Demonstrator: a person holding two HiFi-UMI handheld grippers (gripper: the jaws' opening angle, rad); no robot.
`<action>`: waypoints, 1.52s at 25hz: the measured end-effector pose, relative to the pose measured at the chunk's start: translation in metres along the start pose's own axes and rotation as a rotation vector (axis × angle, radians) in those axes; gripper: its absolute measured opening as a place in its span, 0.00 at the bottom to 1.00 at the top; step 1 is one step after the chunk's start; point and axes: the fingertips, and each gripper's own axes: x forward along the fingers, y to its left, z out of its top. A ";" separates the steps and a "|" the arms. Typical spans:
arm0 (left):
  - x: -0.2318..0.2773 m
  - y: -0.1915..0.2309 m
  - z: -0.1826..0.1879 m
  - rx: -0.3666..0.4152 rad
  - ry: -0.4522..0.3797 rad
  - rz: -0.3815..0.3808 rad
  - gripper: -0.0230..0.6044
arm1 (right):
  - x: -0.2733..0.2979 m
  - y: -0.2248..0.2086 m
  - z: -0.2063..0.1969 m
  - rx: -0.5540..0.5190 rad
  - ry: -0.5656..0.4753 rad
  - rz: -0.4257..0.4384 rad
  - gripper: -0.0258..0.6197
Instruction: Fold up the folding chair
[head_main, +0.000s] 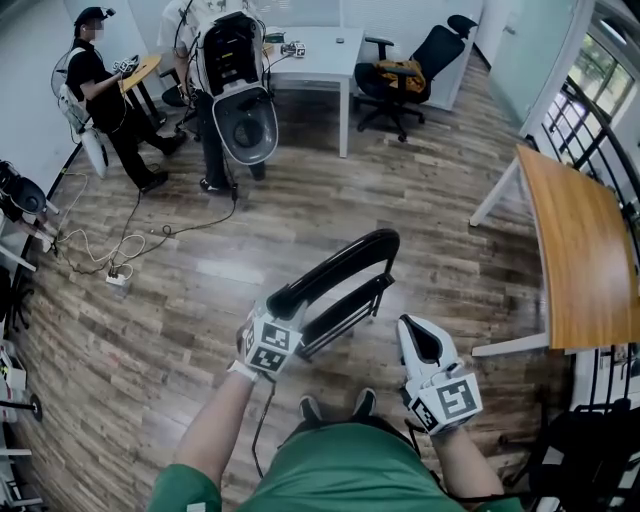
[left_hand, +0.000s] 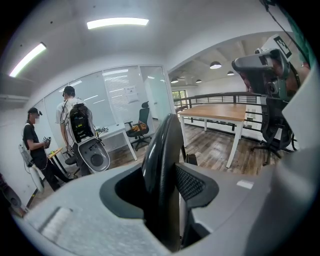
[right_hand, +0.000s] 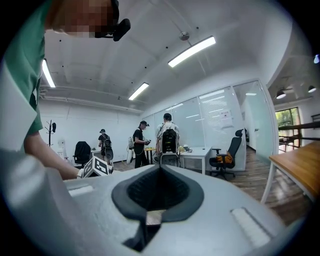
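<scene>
The black folding chair (head_main: 345, 275) stands on the wood floor just ahead of my feet, its seat and back lying close together and its curved top bar toward me. My left gripper (head_main: 280, 302) is shut on that top bar at its near end. In the left gripper view the chair's dark edge (left_hand: 162, 165) runs upright between the pads of the left gripper (left_hand: 170, 186), which press on it. My right gripper (head_main: 415, 332) hangs to the right of the chair, apart from it. In its own view the right gripper (right_hand: 159, 189) is shut with nothing between its jaws.
A wooden table (head_main: 575, 240) with white legs stands at the right, beside a dark railing (head_main: 590, 130). A white desk (head_main: 315, 50) and an office chair (head_main: 410, 70) are at the back. Two people (head_main: 105, 90) stand back left. A cable and power strip (head_main: 115, 275) lie on the floor.
</scene>
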 end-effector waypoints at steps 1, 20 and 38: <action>0.000 0.001 0.001 0.000 -0.001 0.001 0.34 | 0.001 0.000 0.001 -0.004 -0.001 -0.002 0.04; 0.000 0.003 0.002 0.000 0.000 0.006 0.35 | -0.001 0.002 0.008 -0.085 -0.010 -0.008 0.04; 0.000 0.002 0.000 -0.001 0.007 0.010 0.35 | -0.004 0.002 0.013 -0.107 -0.031 -0.004 0.04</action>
